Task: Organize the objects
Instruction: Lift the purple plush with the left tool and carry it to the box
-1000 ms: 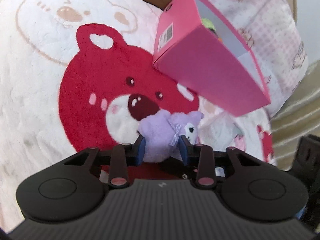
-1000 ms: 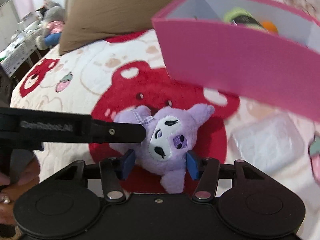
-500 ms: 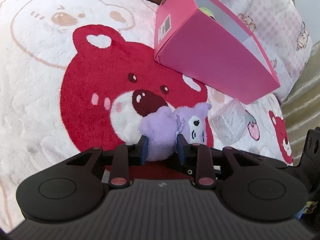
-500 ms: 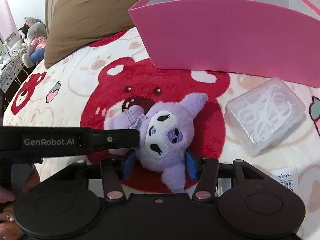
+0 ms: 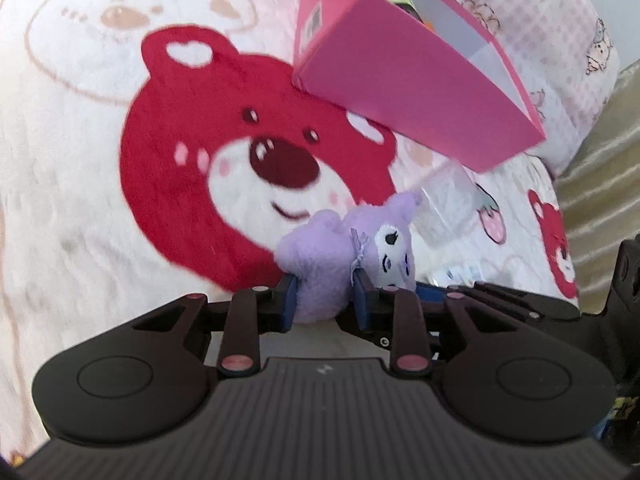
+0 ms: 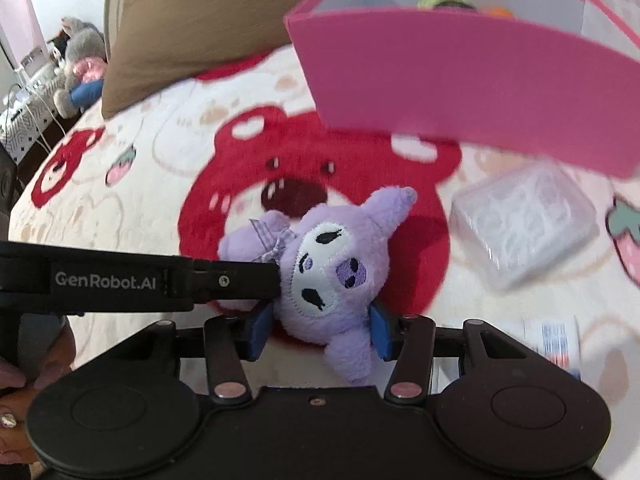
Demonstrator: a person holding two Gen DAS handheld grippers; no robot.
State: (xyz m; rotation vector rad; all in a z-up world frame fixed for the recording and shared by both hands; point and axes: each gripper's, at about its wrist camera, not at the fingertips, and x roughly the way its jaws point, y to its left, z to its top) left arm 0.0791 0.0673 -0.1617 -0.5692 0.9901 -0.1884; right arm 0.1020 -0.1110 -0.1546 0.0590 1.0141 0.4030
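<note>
Since the earlier frame we note the pink box sitting higher and more tilted in both views, and the bear's printed mouth now uncovered beside the toy.

Item one: left gripper (image 5: 326, 300), jaws having just been closing, blue pads clamped on the back of the purple plush toy (image 5: 352, 248).

Item two: right gripper (image 6: 320, 330), jaws likewise just closing, pads pressed on either side of the plush toy's (image 6: 332, 276) lower body; one leg hangs down between them. We see the left gripper's black finger (image 6: 236, 280) reaching in from the left edge to the toy's bow.

Item three: blanket (image 5: 80, 200), cream with a large red bear face, under the toy.

Item four: clear plastic case (image 6: 524, 228), lying on the blanket to the right of the toy, apart from it.

Item five: pink box (image 6: 460, 84), open-topped, beyond the toy; something green and orange shows inside.

Item six: brown pillow (image 6: 192, 28), far left behind the box.
</note>
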